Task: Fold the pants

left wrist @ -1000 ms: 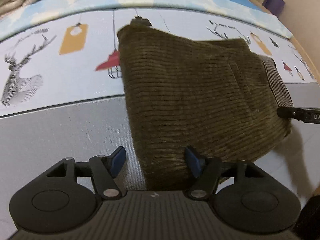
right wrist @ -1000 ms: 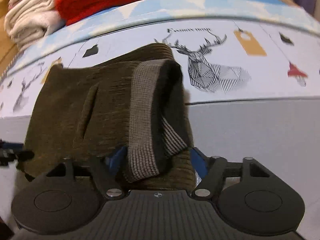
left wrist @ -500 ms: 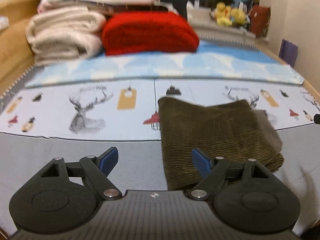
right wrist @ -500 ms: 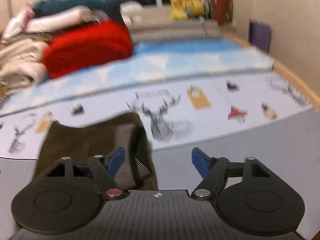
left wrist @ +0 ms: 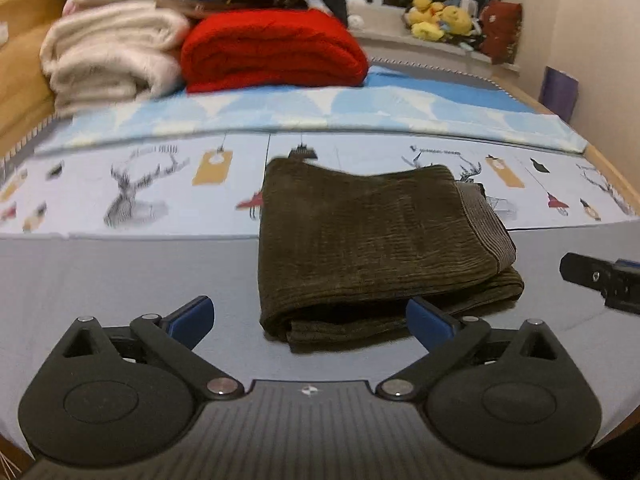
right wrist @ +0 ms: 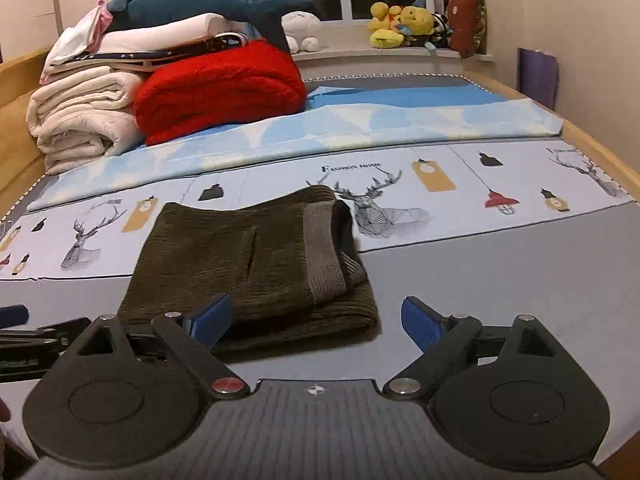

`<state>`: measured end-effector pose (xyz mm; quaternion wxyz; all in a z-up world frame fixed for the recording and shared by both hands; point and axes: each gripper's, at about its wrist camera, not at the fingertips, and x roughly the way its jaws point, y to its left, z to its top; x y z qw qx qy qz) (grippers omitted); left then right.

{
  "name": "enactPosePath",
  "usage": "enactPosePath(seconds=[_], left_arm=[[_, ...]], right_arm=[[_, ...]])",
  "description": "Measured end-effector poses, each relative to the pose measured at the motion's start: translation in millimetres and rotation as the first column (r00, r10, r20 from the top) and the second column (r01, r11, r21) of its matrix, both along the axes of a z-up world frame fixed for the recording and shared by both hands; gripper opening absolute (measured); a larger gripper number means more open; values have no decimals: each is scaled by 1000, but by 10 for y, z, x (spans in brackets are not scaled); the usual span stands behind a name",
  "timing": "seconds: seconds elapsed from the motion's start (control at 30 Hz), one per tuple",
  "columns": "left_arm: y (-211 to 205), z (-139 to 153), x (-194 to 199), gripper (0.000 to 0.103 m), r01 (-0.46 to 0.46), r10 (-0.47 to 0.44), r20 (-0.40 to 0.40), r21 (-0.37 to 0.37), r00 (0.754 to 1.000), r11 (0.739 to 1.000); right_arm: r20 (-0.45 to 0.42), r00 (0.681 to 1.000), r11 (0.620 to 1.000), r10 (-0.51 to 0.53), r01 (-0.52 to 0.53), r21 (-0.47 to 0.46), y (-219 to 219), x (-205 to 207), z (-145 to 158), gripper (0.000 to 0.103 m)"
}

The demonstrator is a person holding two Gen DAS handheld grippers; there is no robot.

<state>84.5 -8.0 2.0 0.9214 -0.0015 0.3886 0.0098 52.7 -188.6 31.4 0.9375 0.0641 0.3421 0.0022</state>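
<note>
The olive-brown corduroy pants (left wrist: 372, 236) lie folded into a thick rectangle on the bed, with the ribbed waistband (left wrist: 484, 216) on the right side. In the right wrist view the pants (right wrist: 240, 256) sit left of centre, waistband (right wrist: 324, 256) on top. My left gripper (left wrist: 310, 316) hovers back from the pants' near edge, its jaws opening, and its pads touch no cloth. My right gripper (right wrist: 316, 318) is likewise drawn back with jaws opening and nothing gripped. Each gripper shows at the edge of the other's view: the right gripper (left wrist: 600, 280) and the left gripper (right wrist: 24, 332).
The pants rest on a grey and deer-print sheet (right wrist: 500, 264). A red blanket (right wrist: 220, 88) and a stack of cream blankets (right wrist: 80, 116) sit at the far left. Plush toys (right wrist: 400, 24) line the windowsill. A wooden bed frame (right wrist: 600, 152) runs along the right.
Both grippers let go of the cloth, widened their jaws and pulled back and up from the pants. The views tilted up to take in the far end of the bed.
</note>
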Motion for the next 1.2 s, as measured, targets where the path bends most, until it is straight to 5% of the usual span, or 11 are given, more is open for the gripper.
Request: enactPosePath(seconds=[1.2], left_arm=[[-69,-175,210,102,-24,22,-46,-22,999,999]], right_arm=[[-49,992,991,118,-121,-56,290,189,-152,92]])
